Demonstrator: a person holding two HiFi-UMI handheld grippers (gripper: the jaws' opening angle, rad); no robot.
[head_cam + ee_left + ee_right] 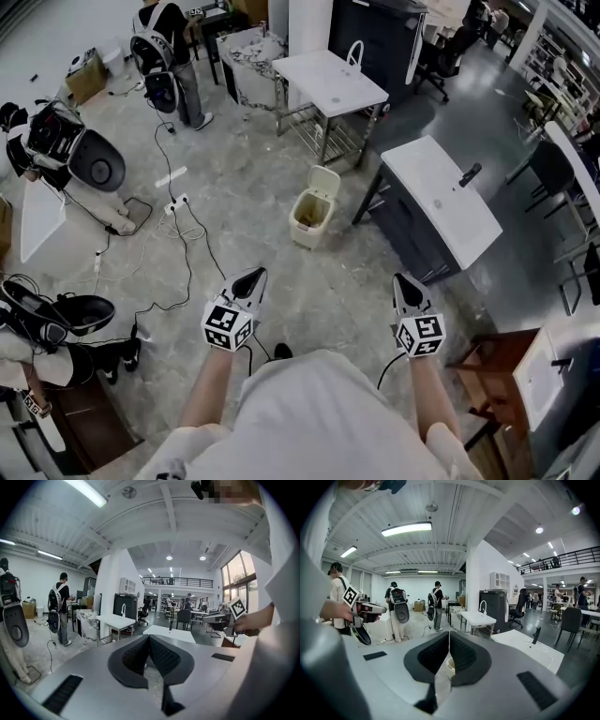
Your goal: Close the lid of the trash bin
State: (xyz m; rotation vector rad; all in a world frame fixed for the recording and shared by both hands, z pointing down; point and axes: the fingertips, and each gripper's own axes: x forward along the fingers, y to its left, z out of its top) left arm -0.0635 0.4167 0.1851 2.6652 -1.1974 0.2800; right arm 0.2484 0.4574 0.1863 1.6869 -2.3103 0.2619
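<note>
A small cream trash bin (312, 217) stands on the concrete floor ahead of me, its lid (324, 182) tipped up and open. Both grippers hang well short of it, at about waist height. My left gripper (253, 277) is shut with nothing in it and points toward the bin from the near left. My right gripper (404, 282) is likewise shut and empty, at the near right. In the left gripper view the jaw tips (149, 638) meet. In the right gripper view a sliver of the cream bin (450, 663) shows just below the closed jaws.
A white table (328, 80) stands behind the bin and a dark cabinet with a white sink top (441, 202) to its right. Cables (178, 253) trail over the floor at left. A person with a backpack (173, 56) stands far left. A wooden frame (497, 375) sits near right.
</note>
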